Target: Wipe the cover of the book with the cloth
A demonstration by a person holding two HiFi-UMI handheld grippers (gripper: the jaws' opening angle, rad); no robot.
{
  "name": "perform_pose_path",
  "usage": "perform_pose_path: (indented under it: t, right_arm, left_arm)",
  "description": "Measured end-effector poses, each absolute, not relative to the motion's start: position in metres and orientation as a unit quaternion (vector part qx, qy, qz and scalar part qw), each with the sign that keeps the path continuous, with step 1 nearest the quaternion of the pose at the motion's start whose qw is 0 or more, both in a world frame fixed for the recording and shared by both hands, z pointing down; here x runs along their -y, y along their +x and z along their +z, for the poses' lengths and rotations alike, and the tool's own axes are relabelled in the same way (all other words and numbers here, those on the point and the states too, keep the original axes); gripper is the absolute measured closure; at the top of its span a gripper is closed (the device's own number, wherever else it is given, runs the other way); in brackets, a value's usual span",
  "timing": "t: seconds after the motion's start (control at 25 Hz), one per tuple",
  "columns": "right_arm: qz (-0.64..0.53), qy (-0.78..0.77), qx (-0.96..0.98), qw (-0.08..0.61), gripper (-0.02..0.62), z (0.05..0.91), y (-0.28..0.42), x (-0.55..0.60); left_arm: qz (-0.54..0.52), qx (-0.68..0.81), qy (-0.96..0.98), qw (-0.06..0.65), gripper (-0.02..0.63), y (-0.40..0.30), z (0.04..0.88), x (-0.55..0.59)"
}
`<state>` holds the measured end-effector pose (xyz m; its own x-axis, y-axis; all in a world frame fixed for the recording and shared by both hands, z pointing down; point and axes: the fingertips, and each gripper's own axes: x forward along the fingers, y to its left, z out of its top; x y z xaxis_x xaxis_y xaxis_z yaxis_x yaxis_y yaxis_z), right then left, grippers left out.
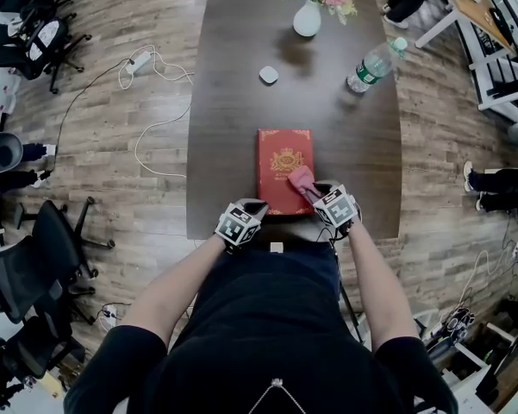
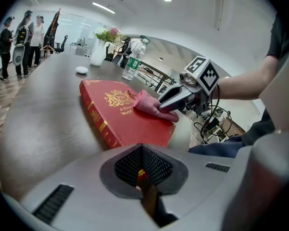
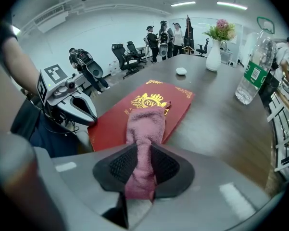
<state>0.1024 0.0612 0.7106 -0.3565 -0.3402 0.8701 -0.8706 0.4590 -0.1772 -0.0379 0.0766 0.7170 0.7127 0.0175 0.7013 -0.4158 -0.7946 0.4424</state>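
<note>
Table [image 1: 233, 102]: dark and long, running up the middle of the head view. We find its upper half lightly occupied, with a vase of flowers [image 1: 308, 17] at top centre, a small white object [image 1: 268, 75] below it, and a water bottle [image 1: 372, 65] toward the upper right edge. Bare strips left and right of the book reach the table's side edges.

Book [image 1: 280, 166]: red with a gold crest [image 1: 286, 160], closed and flat at lower centre, near the table's lower edge.

Cloth [image 1: 301, 179]: pink, lying on the lower right part of the cover, its free end reaching the crest.

Right gripper [image 3: 144, 150]: jaws pinching the cloth's near end, over the book's lower right corner.

Left gripper [image 2: 142, 153]: jaws pressed together, with nothing we can name between them. It is just beside the book's lower left corner; we cannot tell whether it touches.

Floor [image 1: 112, 188]: office chairs [image 1: 34, 33] at far left, and a white cable [image 1: 146, 119] between them and the table.
</note>
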Motion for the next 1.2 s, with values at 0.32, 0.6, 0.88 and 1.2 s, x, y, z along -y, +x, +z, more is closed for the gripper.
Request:
perform_pose_path:
  t: [0.32,0.6,0.88,1.2]
  right_arm:
    - [0.336,0.405,0.748,0.404,0.500,0.711,0.106,-0.073]
    - [0.341,0.404,0.748,0.402,0.500,0.711,0.102,-0.087]
    - [0.343,0.406,0.748,0.398,0.500,0.711,0.102,-0.088]
    - [0.347,0.409,0.746,0.394,0.500,0.711,0.101,-0.087]
  left_arm:
    - [0.362,0.114,0.876,0.299,0.611,-0.038,0.717,-0.076]
    - [0.363,0.114,0.876,0.298,0.611,-0.038,0.717,-0.077]
    - [0.366,0.119,0.872,0.303,0.611,-0.038,0.717,-0.064]
    - [0.364,0.136,0.877,0.283,0.611,-0.030,0.715,-0.007]
